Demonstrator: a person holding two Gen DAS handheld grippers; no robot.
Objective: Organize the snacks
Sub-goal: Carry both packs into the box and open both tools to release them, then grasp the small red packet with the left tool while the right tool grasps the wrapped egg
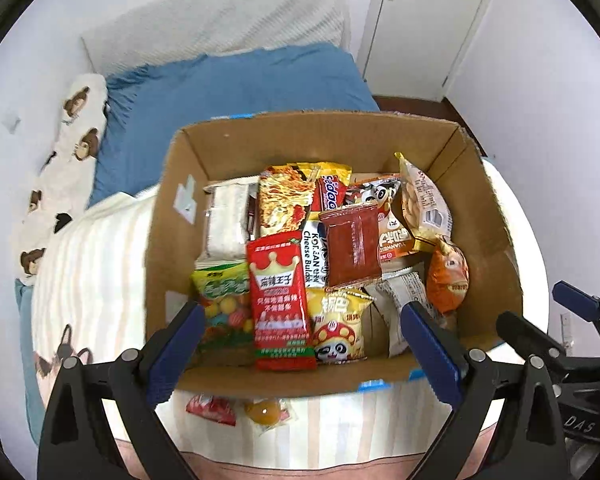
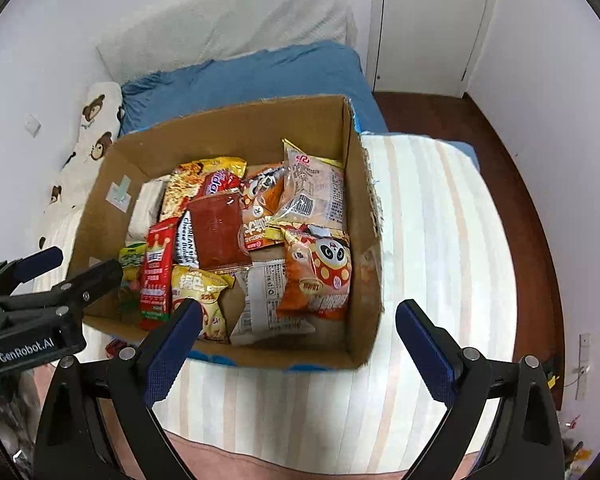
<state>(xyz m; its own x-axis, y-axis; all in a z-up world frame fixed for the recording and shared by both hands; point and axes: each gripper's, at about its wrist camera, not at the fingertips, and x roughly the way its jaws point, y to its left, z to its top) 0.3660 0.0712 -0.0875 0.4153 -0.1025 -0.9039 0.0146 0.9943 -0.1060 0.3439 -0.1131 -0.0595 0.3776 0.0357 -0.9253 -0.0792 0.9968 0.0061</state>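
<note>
Both grippers, left (image 1: 300, 344) and right (image 2: 300, 340), hung wide open and empty above the box (image 1: 496, 240), likely freed for more. Most snacks (image 1: 280, 300) lay packed inside; two packets (image 1: 240, 410) sat outside on the striped cloth (image 2: 440, 240).

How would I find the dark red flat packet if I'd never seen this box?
Look in the cardboard box on the striped cover. Near the middle of the snack pile, on top, lies the dark red packet. Unlike the bright printed bags around it, it is see-through, plain, with no pictures or writing.
</note>
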